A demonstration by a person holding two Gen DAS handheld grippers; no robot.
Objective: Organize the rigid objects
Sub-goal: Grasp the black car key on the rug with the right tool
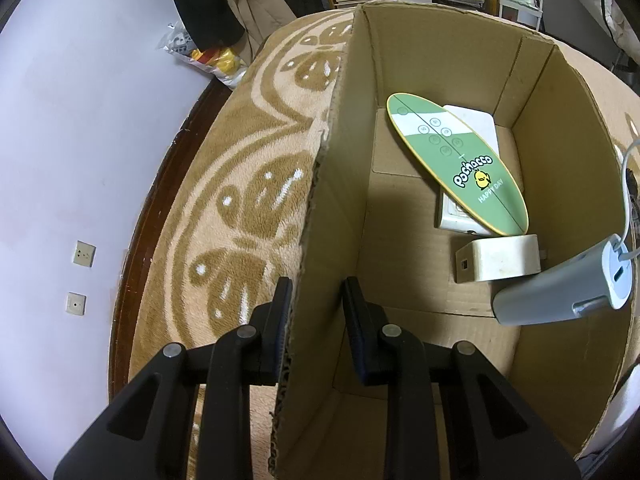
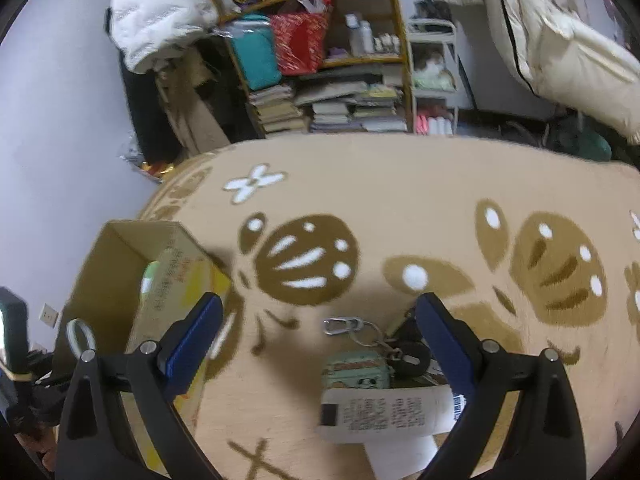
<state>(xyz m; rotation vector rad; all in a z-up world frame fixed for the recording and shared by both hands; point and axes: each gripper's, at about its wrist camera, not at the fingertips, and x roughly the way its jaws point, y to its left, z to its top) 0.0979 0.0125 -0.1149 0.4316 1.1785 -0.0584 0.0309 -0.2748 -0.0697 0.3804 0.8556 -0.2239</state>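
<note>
The cardboard box [image 1: 420, 60] is the landmark. Inside it, the green oval board [image 1: 460, 160] covers most of a white flat thing [image 1: 478, 128], so its kind cannot be told. By the box's right wall, the grey device [image 1: 560, 288] has a white cable [image 1: 624, 200] that runs out past the picture's edge. The box's near wall hides the inner faces of the left gripper's fingers [image 1: 356, 320].

In the right wrist view, the whole scene right of the box is motion-blurred: the print on the white tube [image 2: 384, 412] cannot be read, and the tube's lower end is cut off. The keys [image 2: 404, 356] are partly behind the right finger.
</note>
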